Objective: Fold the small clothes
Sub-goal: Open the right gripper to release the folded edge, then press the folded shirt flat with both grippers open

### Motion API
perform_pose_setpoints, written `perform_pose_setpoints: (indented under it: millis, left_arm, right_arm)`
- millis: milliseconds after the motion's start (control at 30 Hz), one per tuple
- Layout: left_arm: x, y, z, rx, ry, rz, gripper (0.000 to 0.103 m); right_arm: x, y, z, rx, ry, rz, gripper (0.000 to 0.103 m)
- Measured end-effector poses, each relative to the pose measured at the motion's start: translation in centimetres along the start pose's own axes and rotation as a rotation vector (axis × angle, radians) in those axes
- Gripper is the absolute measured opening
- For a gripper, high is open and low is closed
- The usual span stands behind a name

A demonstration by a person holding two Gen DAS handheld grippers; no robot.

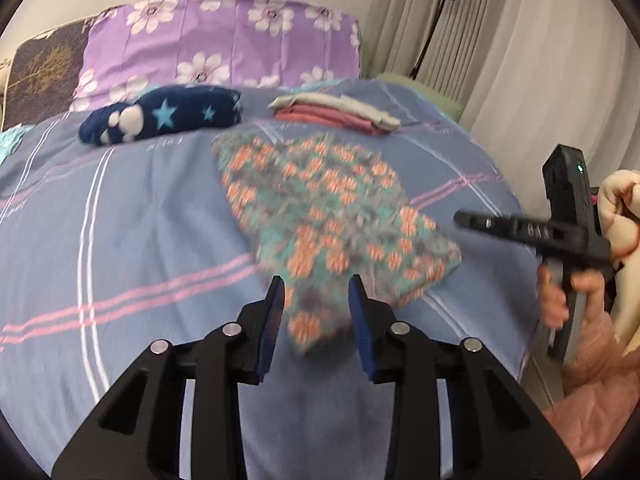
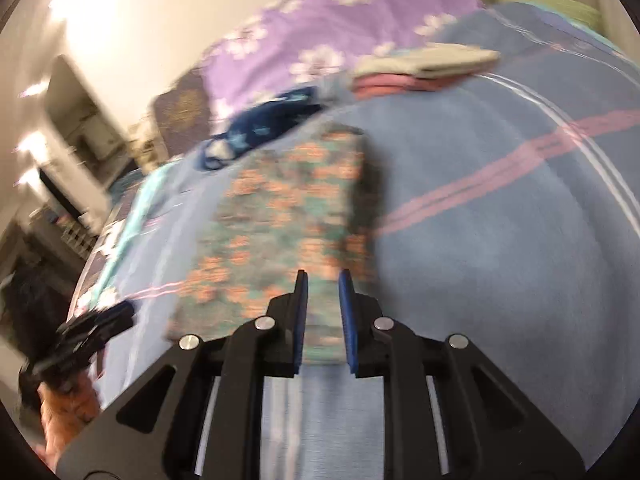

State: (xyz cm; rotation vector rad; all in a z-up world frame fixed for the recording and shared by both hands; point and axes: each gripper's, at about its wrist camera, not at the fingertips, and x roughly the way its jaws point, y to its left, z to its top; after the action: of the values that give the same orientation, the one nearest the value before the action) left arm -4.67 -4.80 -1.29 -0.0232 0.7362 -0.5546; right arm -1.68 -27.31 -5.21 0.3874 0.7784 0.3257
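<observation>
A blue bedspread (image 1: 120, 220) with pink and white stripes is covering the bed, and a purple pillow (image 1: 216, 48) with white flowers is leaning at its head beside a dark cushion (image 1: 44, 76) with a tree print. Pale curtains (image 1: 520, 60) are hanging at the right, with a black stand (image 1: 434, 20) standing in front of them. A green edge (image 1: 424, 90) is showing past the bedspread's far corner.

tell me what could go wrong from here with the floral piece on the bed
1. Both the left gripper and the right gripper are open over the floral garment, so a pinch may catch only one layer.
2. The views are motion-blurred; a fast sweep could knock the folded stack behind it.
</observation>
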Motion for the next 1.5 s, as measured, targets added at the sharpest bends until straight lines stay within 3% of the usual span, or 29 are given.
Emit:
perform_pose_setpoints:
  millis: [67, 167, 200, 267, 367, 467, 600, 700, 867, 1000, 1033, 1133, 1233, 1267, 1333, 1433, 1467, 1500]
  left_arm:
    - [2.6, -0.3, 0.2, 0.0, 0.044, -0.017, 0.035]
    - [7.0, -0.3, -1.0, 0.026, 0.156, 0.053, 0.035]
    - [7.5, -0.7, -1.7, 0.062, 0.137, 0.074, 0.036]
    - [7.3, -1.6, -2.1, 0.109, 0.114, 0.078, 0.048]
    - [7.0, -1.8, -1.5, 0.102, 0.126, 0.073, 0.05]
    - [5.8, -1.3, 0.4, 0.049, 0.07, 0.028, 0.05]
    - [6.7, -0.4, 2.7, 0.015, 0.023, 0.002, 0.051]
    - [10.4, 0.9, 2.2, -0.05, 0.123, 0.01, 0.052]
    - [10.7, -0.7, 1.3, 0.043, 0.082, 0.05, 0.063]
    - [10.9, -0.6, 1.3, 0.046, 0.087, 0.042, 0.065]
    - [11.0, -0.5, 1.2, 0.043, 0.086, 0.035, 0.066]
    - [11.0, -0.4, 1.3, 0.04, 0.083, 0.018, 0.07]
    - [10.8, -0.5, 1.1, 0.042, 0.08, 0.008, 0.073]
    - [10.9, -0.6, 1.1, 0.045, 0.082, 0.002, 0.075]
    - [11.0, -0.8, 1.1, 0.054, 0.085, -0.003, 0.079]
    - [11.4, -1.5, 1.1, 0.09, 0.095, 0.01, 0.085]
    - [11.4, -1.7, 1.0, 0.098, 0.097, 0.016, 0.086]
    - [11.5, -1.9, 1.0, 0.108, 0.096, 0.025, 0.086]
  right_arm:
    - [1.5, 0.3, -0.6, -0.018, 0.049, -0.026, 0.017]
    - [4.4, -0.7, -1.7, 0.002, 0.139, -0.128, 0.01]
    - [4.2, -1.1, -2.0, 0.008, 0.12, -0.111, 0.01]
    - [3.8, -0.8, -2.0, -0.017, 0.123, -0.129, 0.01]
    - [3.4, -0.2, -1.6, -0.059, 0.151, -0.151, 0.018]
    - [2.0, -0.3, 0.7, -0.037, 0.097, -0.084, 0.041]
    - [2.6, -1.0, 6.2, -0.056, 0.029, -0.085, 0.049]
    - [6.3, -4.0, 10.3, 0.061, 0.09, -0.024, 0.049]
    - [11.9, -6.7, 13.8, 0.129, 0.171, -0.024, 0.052]
    - [15.8, -7.1, 15.6, 0.15, 0.247, 0.082, 0.059]
    - [16.5, -7.2, 15.8, 0.153, 0.258, 0.094, 0.058]
    - [16.9, -6.2, 16.4, 0.097, 0.242, 0.062, 0.006]
    - [13.2, -4.3, 17.0, -0.003, 0.059, 0.052, 0.004]
    - [12.8, -4.1, 17.0, -0.02, 0.034, 0.037, 0.004]
    - [13.1, -4.1, 16.7, -0.07, 0.019, -0.051, 0.006]
    - [15.0, -5.3, 15.8, -0.123, 0.026, -0.326, 0.017]
    - [14.9, -5.6, 15.7, -0.108, 0.023, -0.329, 0.017]
    - [14.0, -6.1, 15.5, -0.059, 0.007, -0.266, 0.017]
